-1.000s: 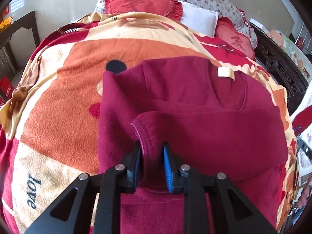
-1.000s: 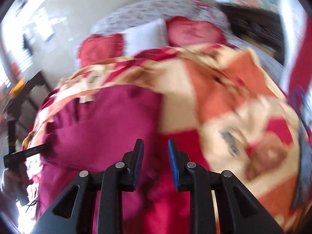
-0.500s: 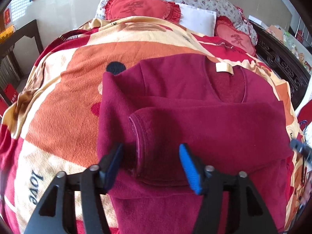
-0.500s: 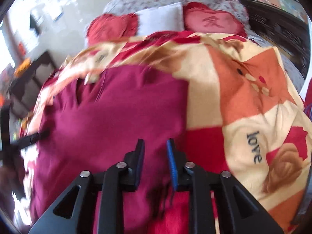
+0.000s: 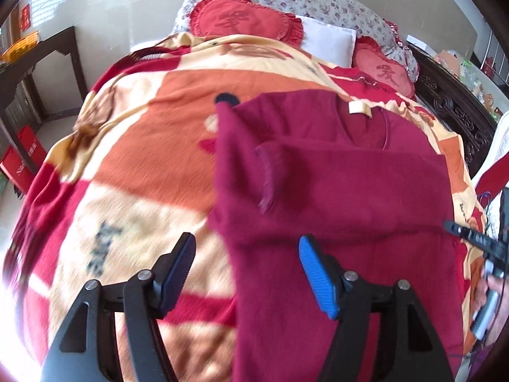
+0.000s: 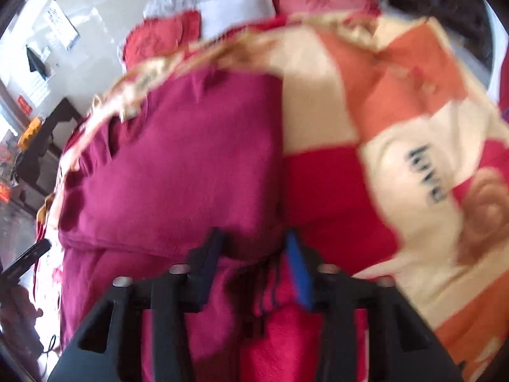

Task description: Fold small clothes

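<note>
A dark red fleece sweater point(image 5: 350, 191) lies flat on the bed, one sleeve folded across its chest with the cuff point(image 5: 265, 175) at the left. A cream label shows at the neckline. My left gripper point(image 5: 246, 269) is open and empty, hovering over the sweater's left edge. In the right wrist view the sweater point(image 6: 191, 159) fills the left half. My right gripper point(image 6: 254, 264) is partly open over the sweater's right edge, holding nothing that I can see. The right gripper also shows in the left wrist view point(image 5: 470, 238) at the far right.
An orange, red and cream blanket point(image 5: 127, 159) covers the bed. Red heart cushions point(image 5: 241, 22) and a white pillow point(image 5: 327, 41) lie at the head. A dark carved bed frame point(image 5: 455, 111) runs along the right, a dark side table point(image 5: 41, 54) stands at left.
My left gripper let go of the sleeve cuff, opened wide and drew back to the left. My right gripper opened from nearly shut and moved in over the sweater's right edge.
</note>
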